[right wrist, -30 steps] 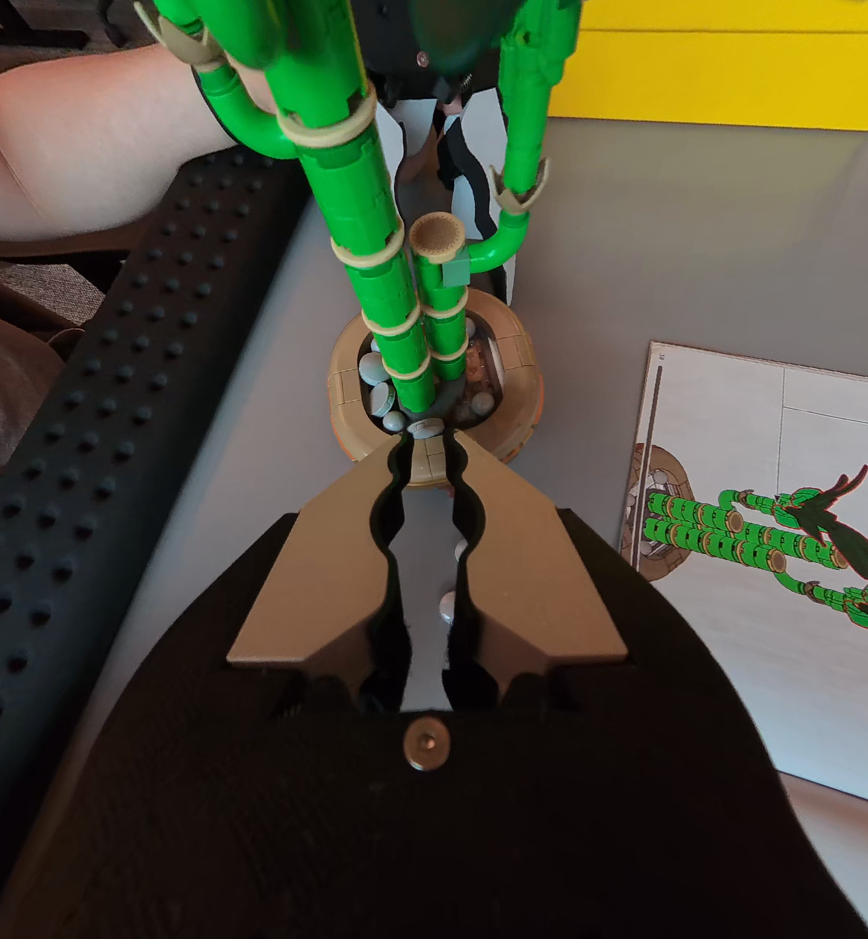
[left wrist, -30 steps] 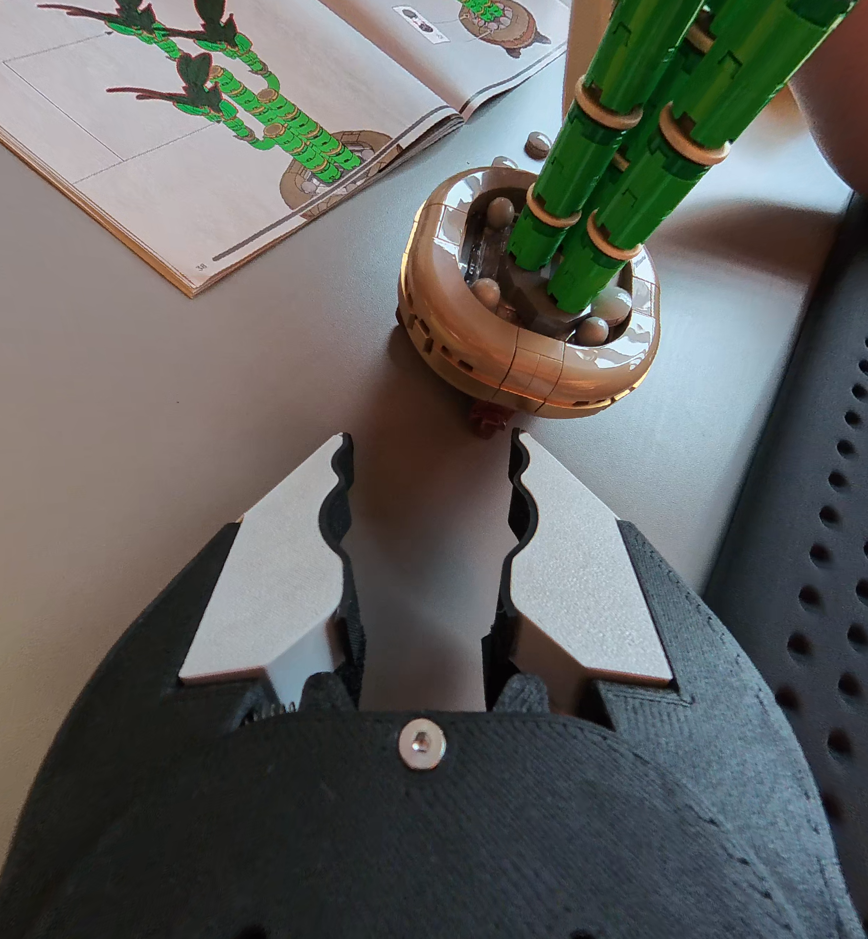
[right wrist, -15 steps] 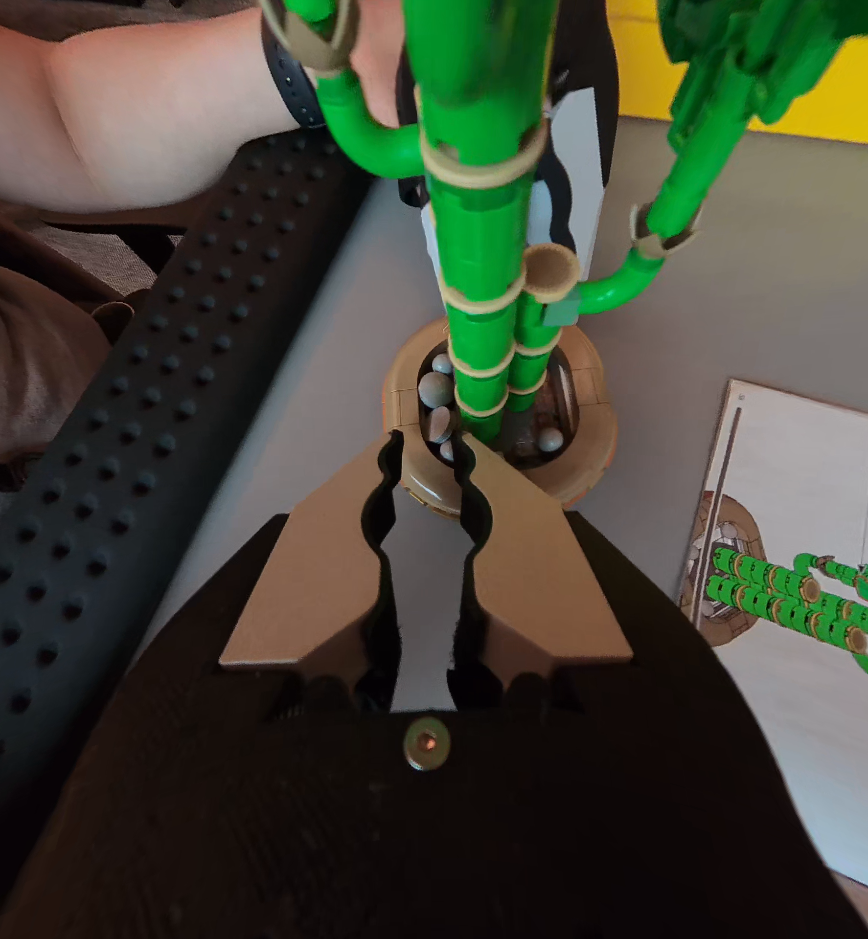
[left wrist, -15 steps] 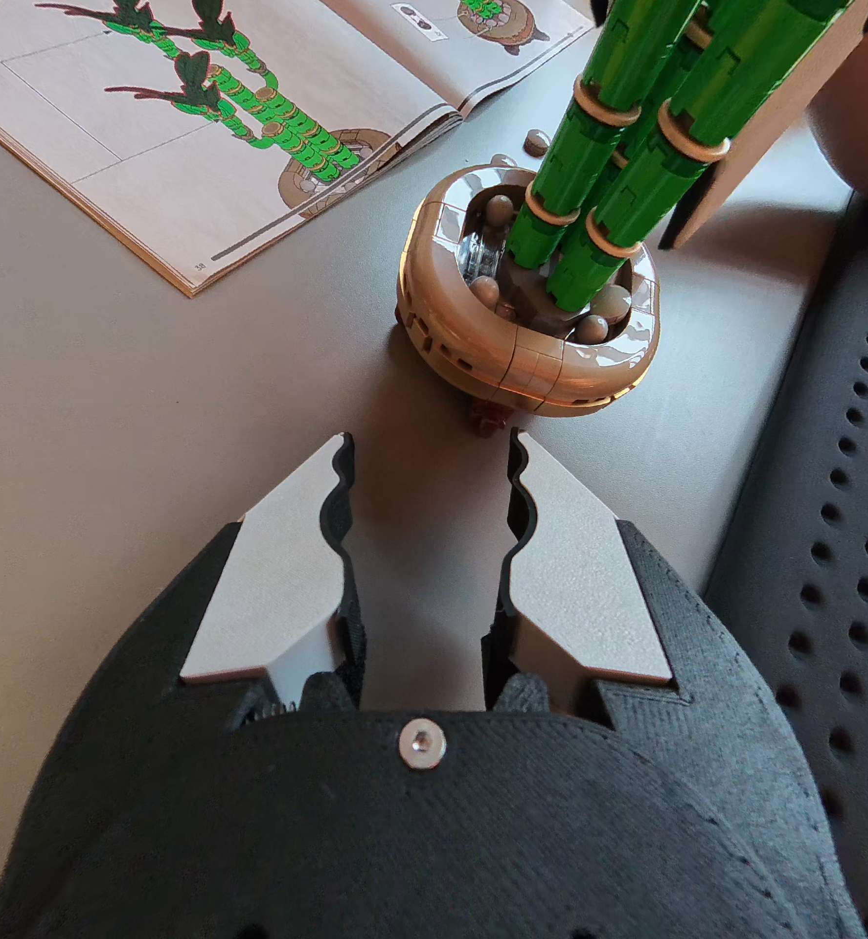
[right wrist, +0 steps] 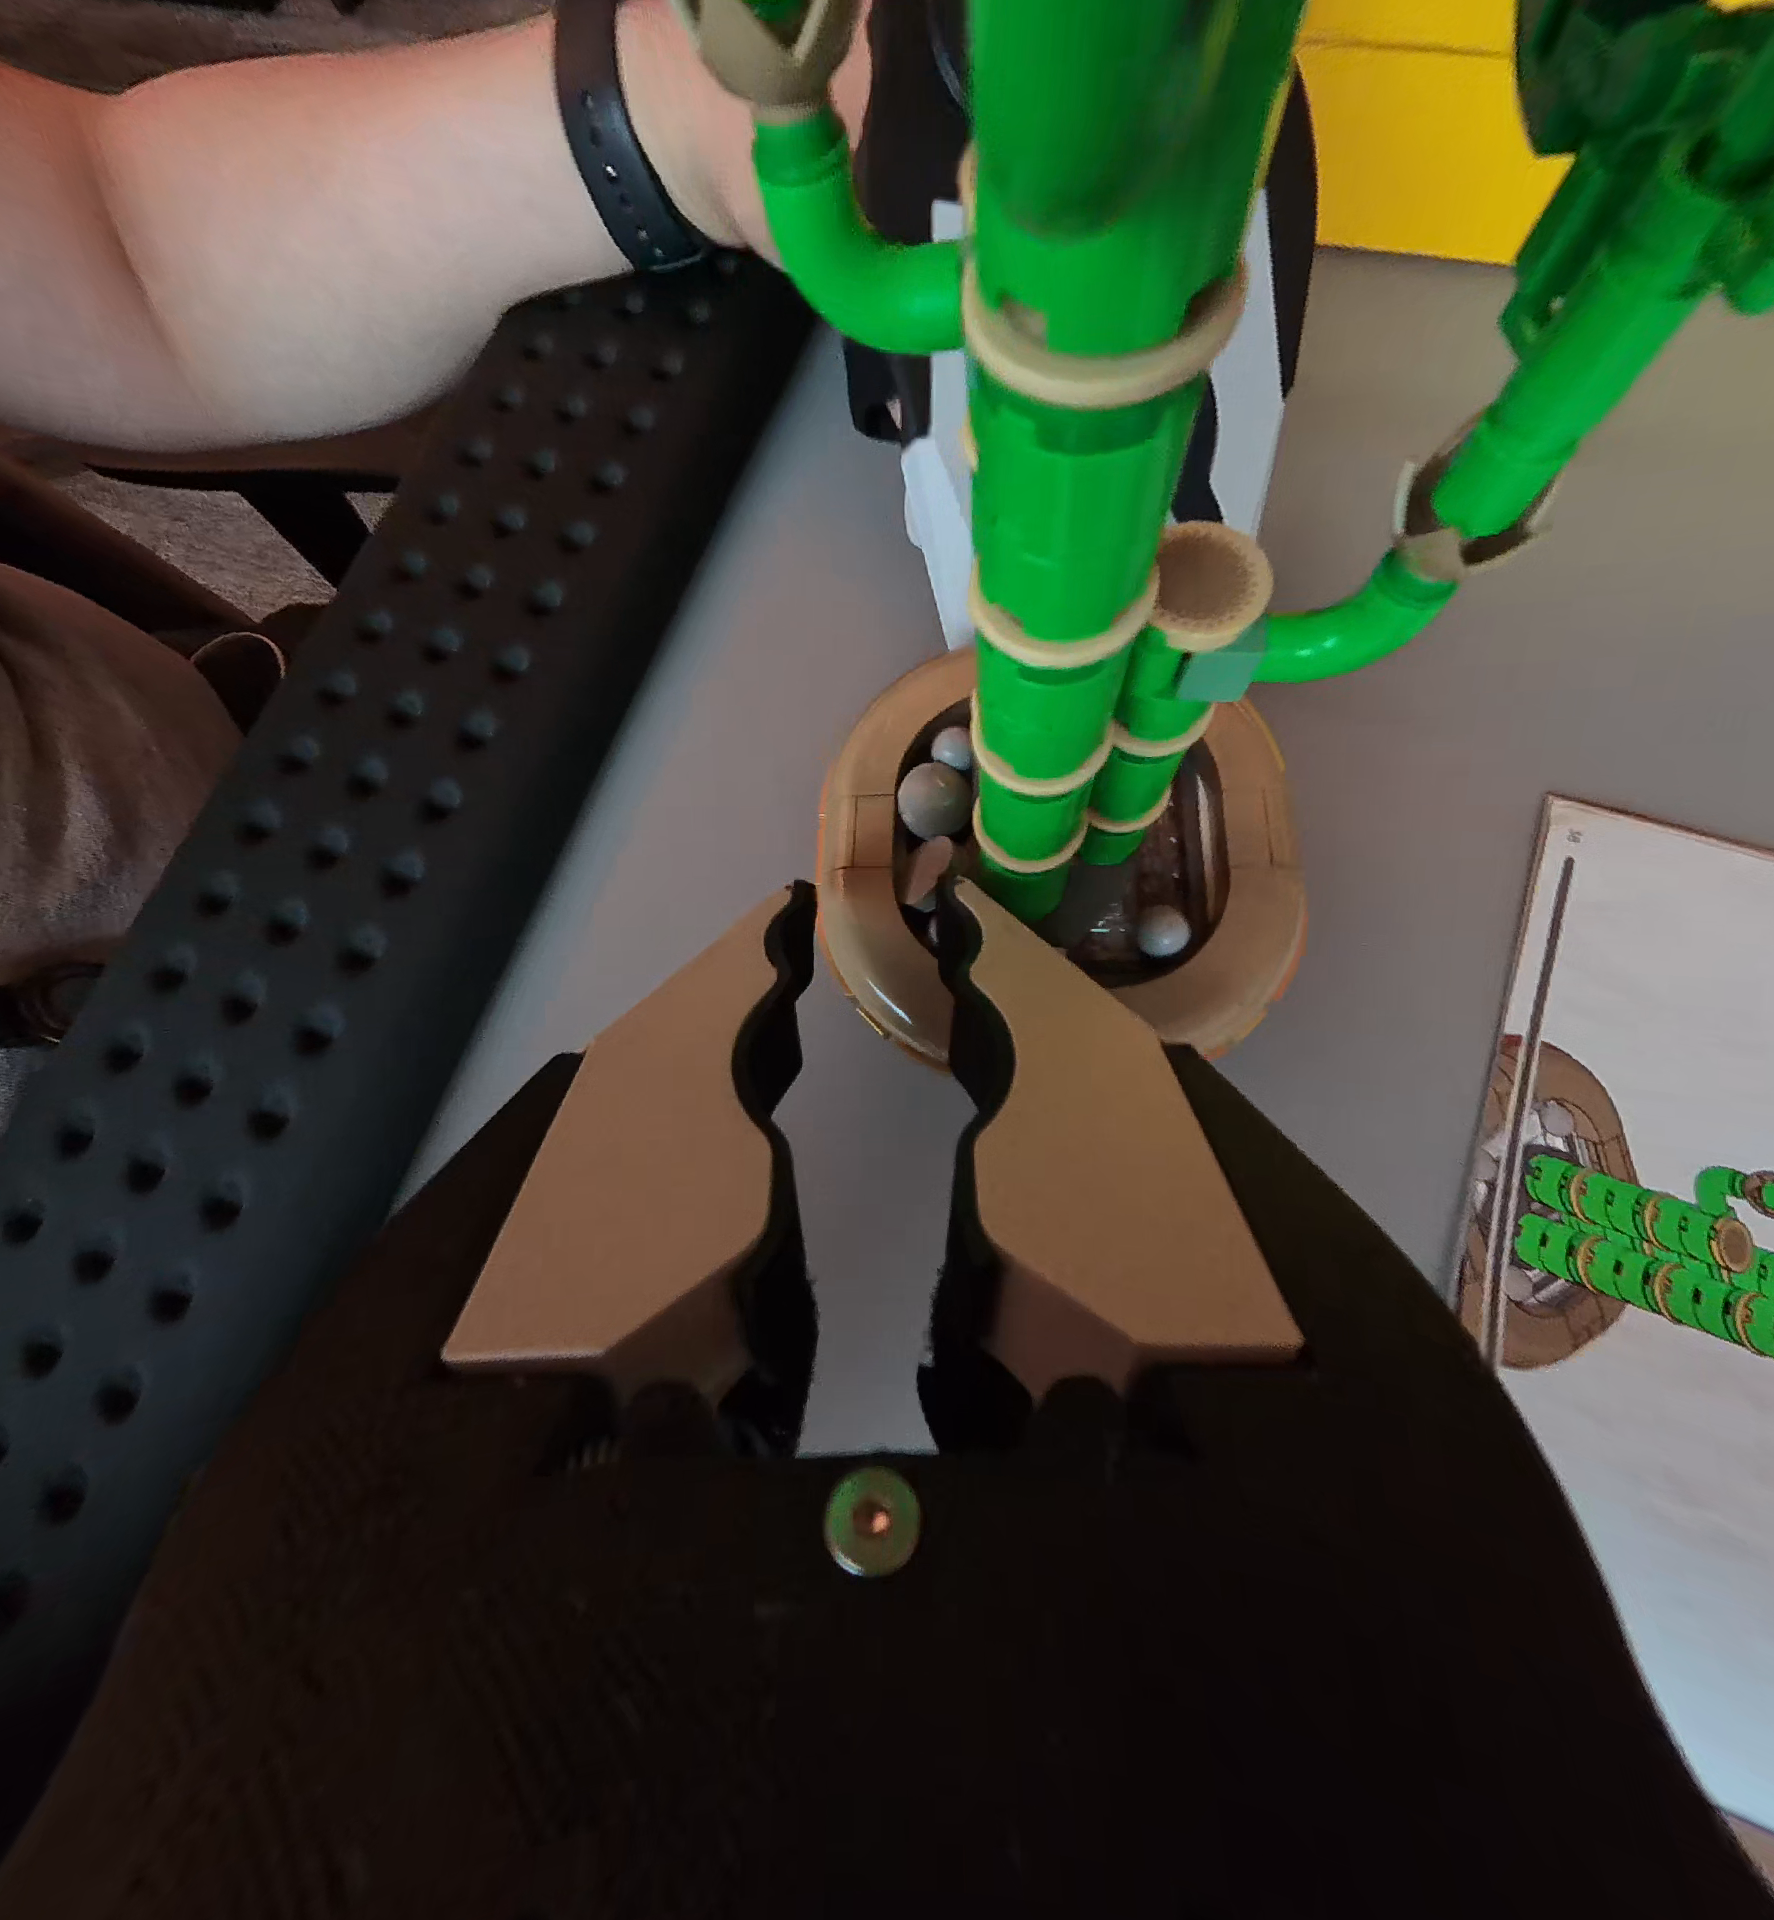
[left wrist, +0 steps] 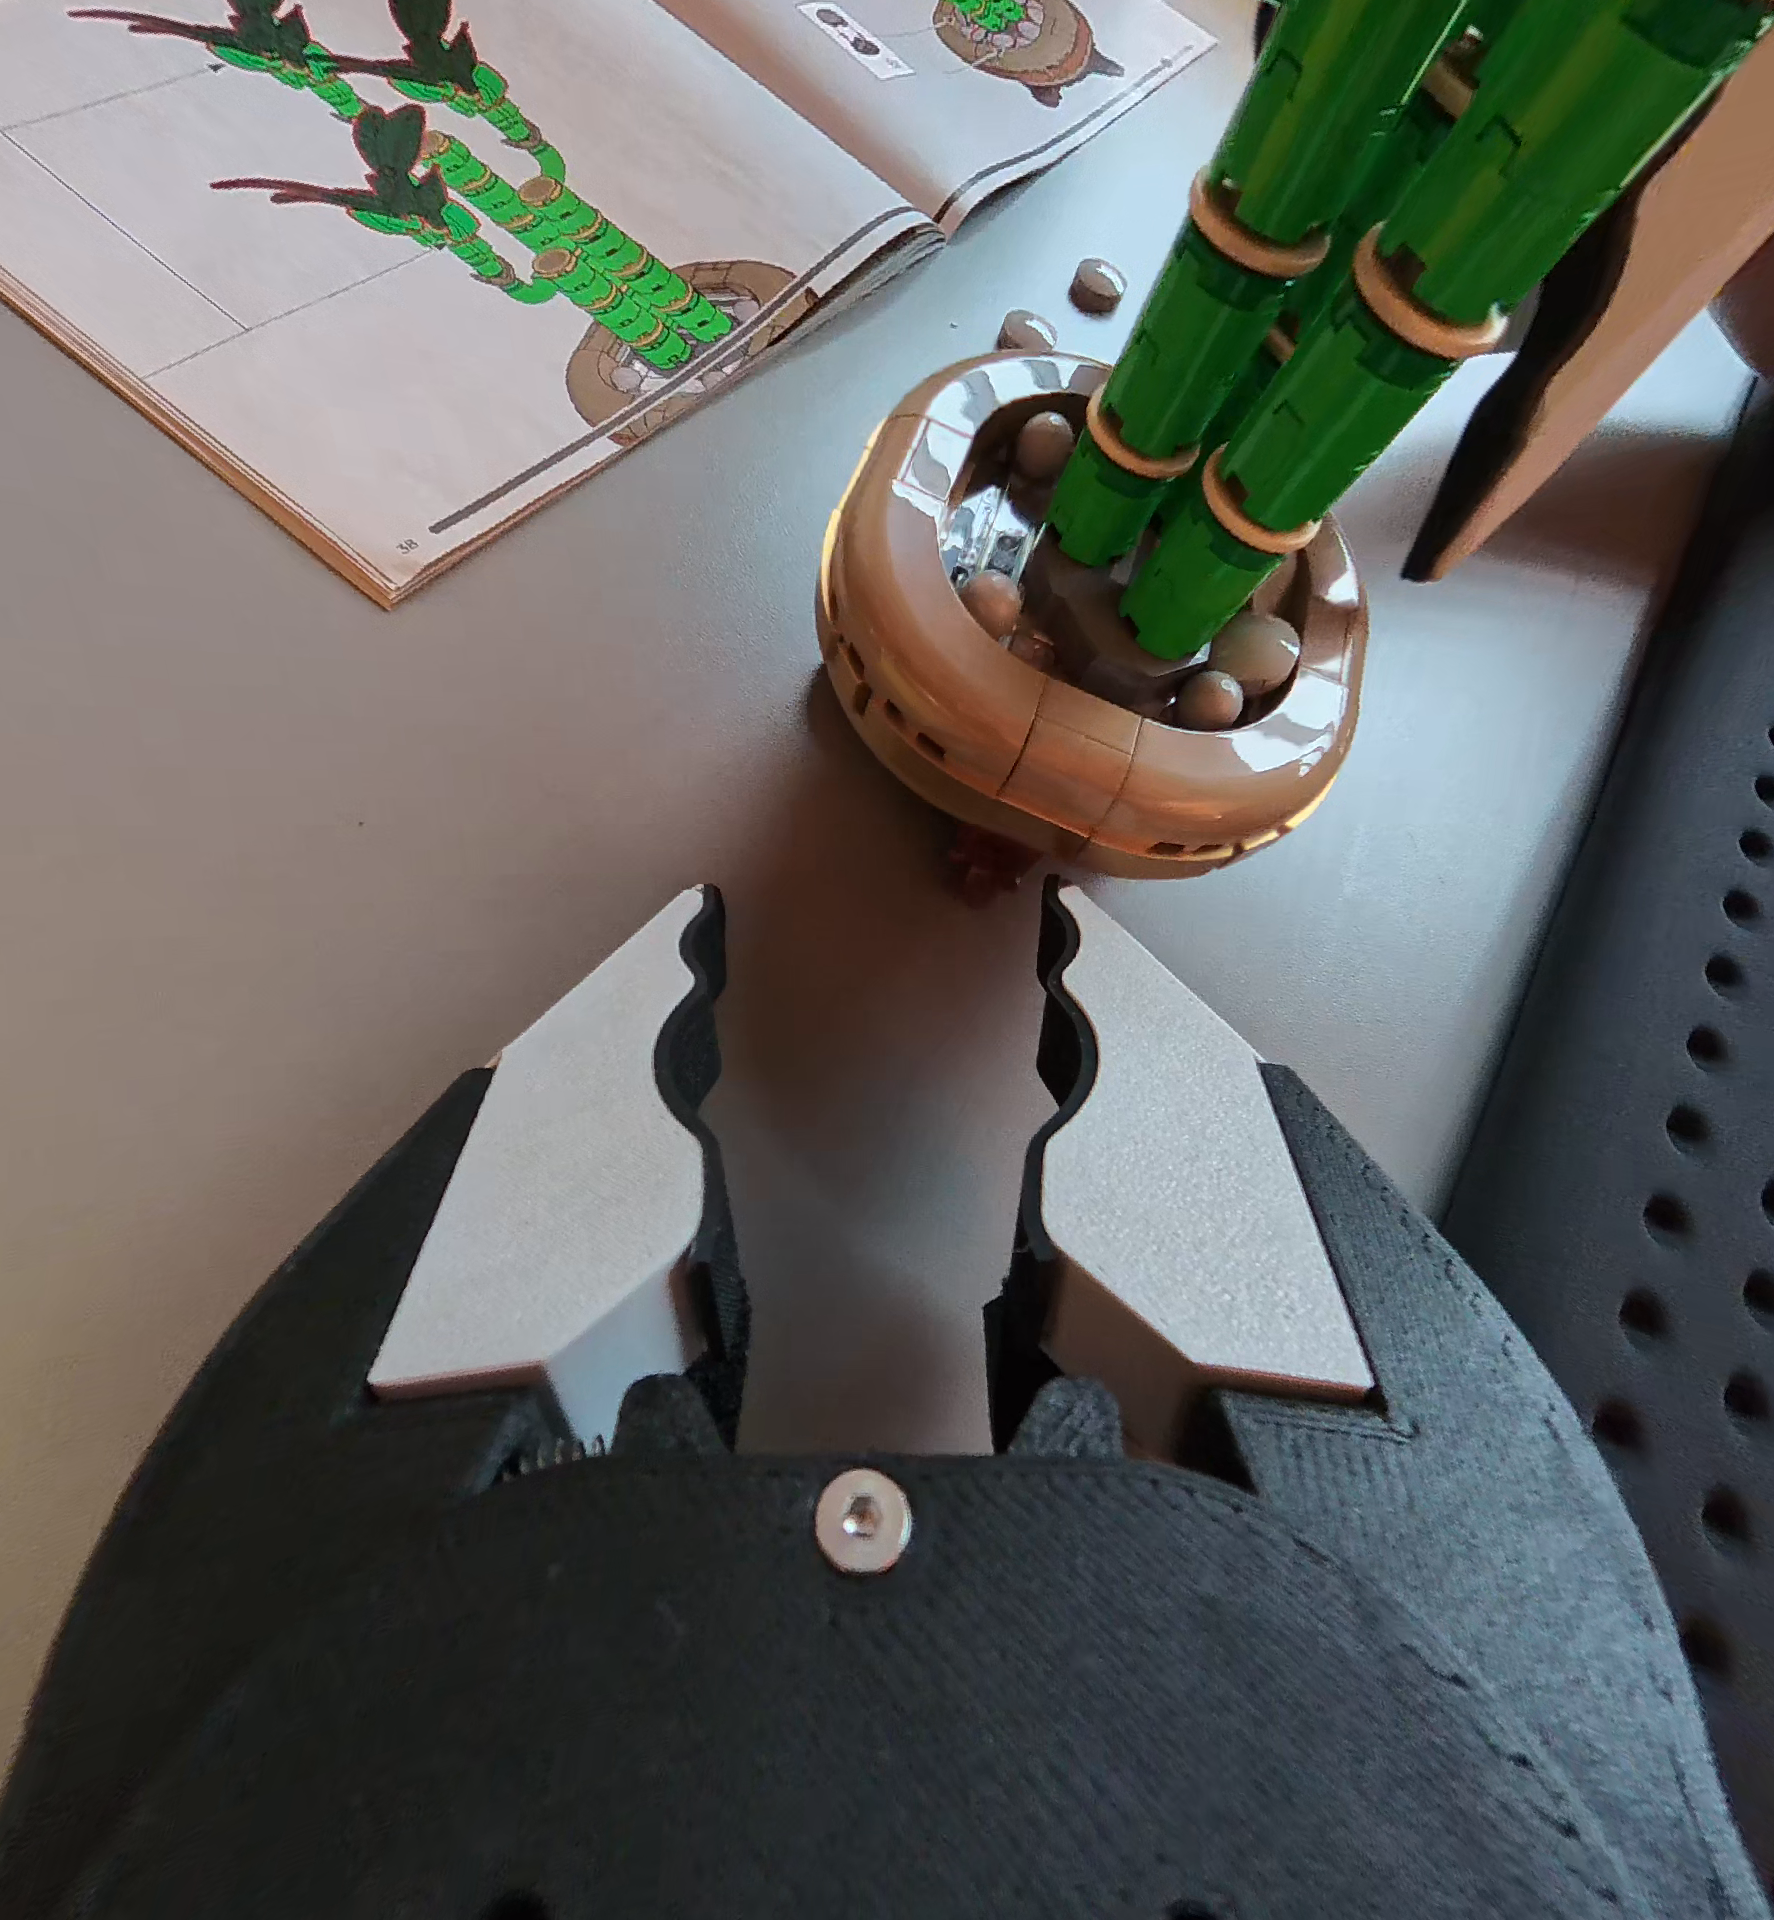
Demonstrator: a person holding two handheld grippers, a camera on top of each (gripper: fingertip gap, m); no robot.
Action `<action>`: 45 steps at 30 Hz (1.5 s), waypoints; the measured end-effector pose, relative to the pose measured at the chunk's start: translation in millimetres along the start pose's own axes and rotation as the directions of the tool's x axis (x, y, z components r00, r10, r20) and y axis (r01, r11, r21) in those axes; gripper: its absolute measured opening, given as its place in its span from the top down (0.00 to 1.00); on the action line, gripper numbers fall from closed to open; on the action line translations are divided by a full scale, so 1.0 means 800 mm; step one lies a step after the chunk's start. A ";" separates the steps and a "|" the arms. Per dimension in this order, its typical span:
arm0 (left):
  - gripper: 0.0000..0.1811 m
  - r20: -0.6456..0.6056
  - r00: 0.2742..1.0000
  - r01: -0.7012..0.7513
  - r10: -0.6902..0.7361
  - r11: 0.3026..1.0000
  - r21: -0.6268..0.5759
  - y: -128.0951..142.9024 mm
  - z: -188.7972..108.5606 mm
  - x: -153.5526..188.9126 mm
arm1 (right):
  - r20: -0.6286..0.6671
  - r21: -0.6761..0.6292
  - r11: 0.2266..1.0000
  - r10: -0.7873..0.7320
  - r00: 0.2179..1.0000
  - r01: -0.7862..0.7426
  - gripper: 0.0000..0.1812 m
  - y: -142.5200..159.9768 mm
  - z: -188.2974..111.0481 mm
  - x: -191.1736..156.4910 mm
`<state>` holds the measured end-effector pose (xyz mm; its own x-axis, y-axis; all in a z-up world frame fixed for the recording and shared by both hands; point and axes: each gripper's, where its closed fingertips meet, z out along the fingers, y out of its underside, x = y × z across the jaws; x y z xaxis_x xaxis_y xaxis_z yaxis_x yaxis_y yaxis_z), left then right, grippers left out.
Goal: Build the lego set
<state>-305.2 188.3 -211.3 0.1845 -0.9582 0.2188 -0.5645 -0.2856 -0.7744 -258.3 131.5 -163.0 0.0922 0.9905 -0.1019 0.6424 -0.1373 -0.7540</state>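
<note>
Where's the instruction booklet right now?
The open booklet lies flat on the grey table, upper left in the left wrist view and at the right edge of the right wrist view, beside the tan pot.

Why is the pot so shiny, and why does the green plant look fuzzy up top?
Left wrist view: light glares white off the glossy pot rim, and a soft shadow lies on the table before it. Right wrist view: the stalks close to the camera blur near the top, while the pot stays sharper.
</note>
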 end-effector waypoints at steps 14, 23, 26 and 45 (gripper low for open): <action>0.67 0.005 1.000 -0.009 0.009 1.000 -0.003 0.001 0.000 0.000 | -0.015 0.107 0.989 0.100 0.995 -0.098 0.89 0.000 -0.001 -0.005; 0.68 0.008 1.000 -0.008 0.008 1.000 -0.005 0.001 0.001 -0.001 | -0.144 0.183 0.966 0.211 0.967 -0.183 0.85 -0.002 -0.010 -0.002; 0.68 0.010 1.000 -0.011 0.011 1.000 -0.006 0.001 0.001 0.000 | -0.281 0.251 0.964 0.160 0.946 -0.089 0.87 -0.011 -0.037 -0.002; 0.72 0.098 0.991 0.072 -0.094 0.975 0.209 -0.031 -0.047 -0.013 | -0.594 0.106 0.969 0.243 0.767 -0.225 0.82 0.154 -0.107 0.062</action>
<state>-323.0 204.3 -171.7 0.3144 -0.9206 0.2314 -0.3694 -0.3432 -0.8636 -109.5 163.5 -205.7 0.6786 0.7239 0.1241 0.5212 -0.3555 -0.7759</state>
